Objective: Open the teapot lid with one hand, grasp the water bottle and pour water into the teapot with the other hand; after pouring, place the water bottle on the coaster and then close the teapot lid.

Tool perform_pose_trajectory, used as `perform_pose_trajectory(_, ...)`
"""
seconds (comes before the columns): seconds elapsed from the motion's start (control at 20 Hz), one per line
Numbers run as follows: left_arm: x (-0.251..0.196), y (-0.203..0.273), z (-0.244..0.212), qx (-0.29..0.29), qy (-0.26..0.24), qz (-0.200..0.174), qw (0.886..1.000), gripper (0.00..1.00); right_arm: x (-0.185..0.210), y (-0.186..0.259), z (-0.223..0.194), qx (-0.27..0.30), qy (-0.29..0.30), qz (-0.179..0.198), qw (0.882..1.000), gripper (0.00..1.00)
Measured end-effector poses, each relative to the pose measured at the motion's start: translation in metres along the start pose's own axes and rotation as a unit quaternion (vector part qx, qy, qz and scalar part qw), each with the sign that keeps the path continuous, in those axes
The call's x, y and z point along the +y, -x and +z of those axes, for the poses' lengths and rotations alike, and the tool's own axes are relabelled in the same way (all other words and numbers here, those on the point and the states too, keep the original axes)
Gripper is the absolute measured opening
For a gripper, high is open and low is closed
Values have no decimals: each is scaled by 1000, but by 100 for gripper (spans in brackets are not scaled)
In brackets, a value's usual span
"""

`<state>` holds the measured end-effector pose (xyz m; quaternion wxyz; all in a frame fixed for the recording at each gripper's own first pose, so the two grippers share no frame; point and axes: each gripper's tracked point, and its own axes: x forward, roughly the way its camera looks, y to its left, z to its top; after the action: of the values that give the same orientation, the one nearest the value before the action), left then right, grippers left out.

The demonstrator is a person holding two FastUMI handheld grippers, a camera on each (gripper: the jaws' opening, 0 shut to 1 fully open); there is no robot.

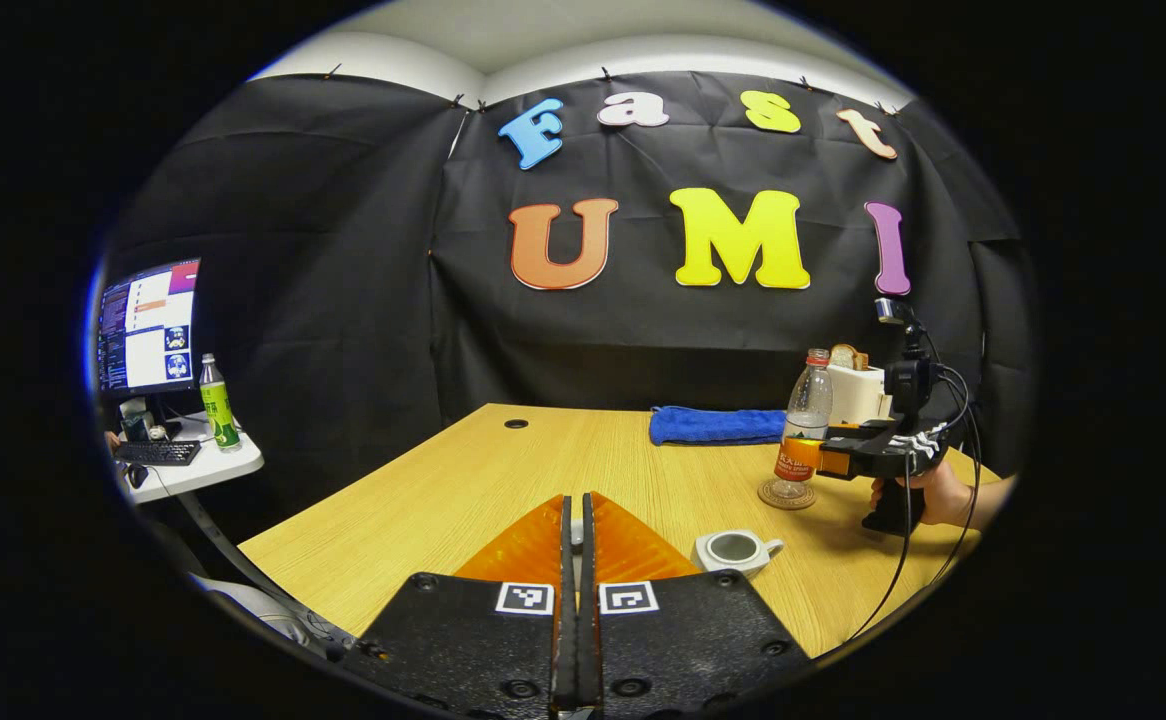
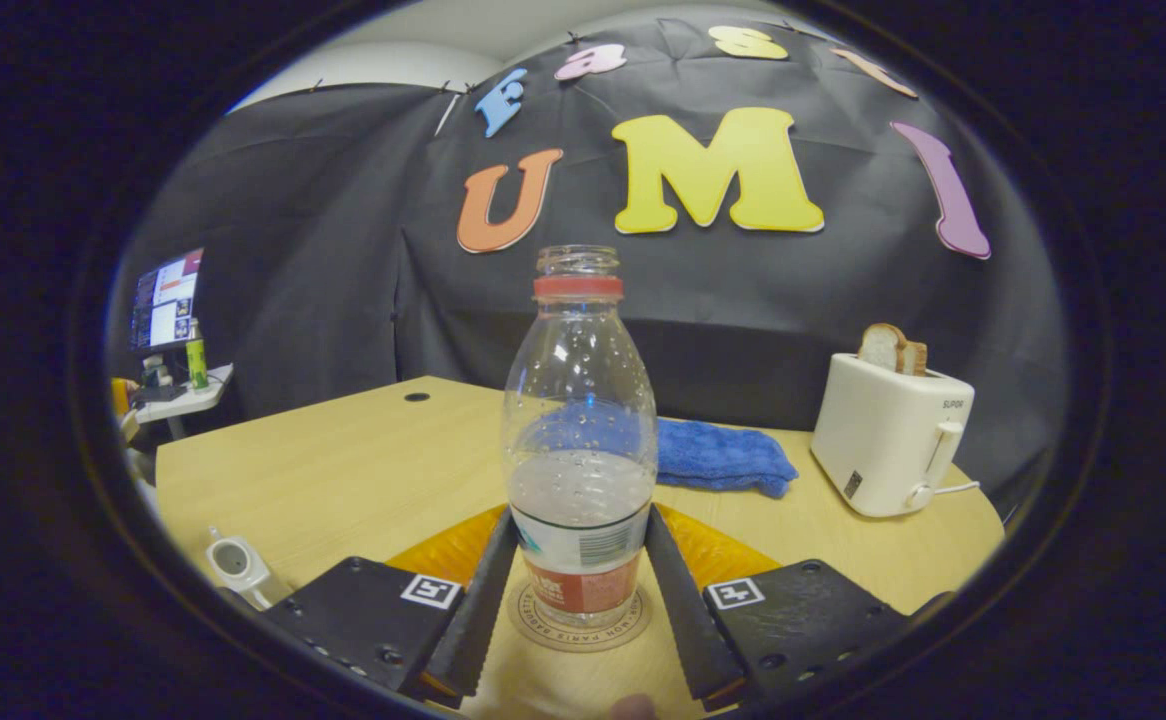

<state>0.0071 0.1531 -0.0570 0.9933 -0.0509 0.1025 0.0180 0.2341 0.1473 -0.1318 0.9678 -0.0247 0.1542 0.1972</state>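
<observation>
Wooden bench (image 2: 343, 460) carries the water bottle (image 2: 580, 440), which stands upright on the round coaster (image 2: 579, 622), uncapped and part full. The right gripper (image 2: 580, 590) has its jaws on either side of the bottle's label; whether both press on it I cannot tell. The left gripper (image 1: 574, 540) hovers with jaws clenched together, the open teapot (image 1: 735, 550) just right of them. A blue towel (image 2: 718, 455) and a toaster (image 2: 888, 435) sit far right.

Black gripper (image 1: 576, 560) bodies, square coded markers, screws, trailing black cables (image 1: 903, 560)
</observation>
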Motion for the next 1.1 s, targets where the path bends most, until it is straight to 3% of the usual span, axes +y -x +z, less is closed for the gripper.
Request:
perform_pose_trajectory(0.25,-5,1,2,-1,-1,-3,1000,3,0,3,-3,3,1,-3,1000,82)
perform_pose_trajectory(0.35,-8,1,4,-4,-1,-5,1000,3,-1,8,-3,9,-1,-5,1000,96)
perform_pose_trajectory(0.55,-21,3,12,-19,-2,-13,1000,3,-4,42,4,-2,-24,-10,1000,97)
perform_pose_trajectory(0.7,-46,1,16,-45,21,-31,998,2,-8,91,-3,-1,-60,-8,998,97)
perform_pose_trajectory(1.1,-105,-31,2,-43,11,-83,996,3,-50,213,7,-80,-3,-101,992,96)
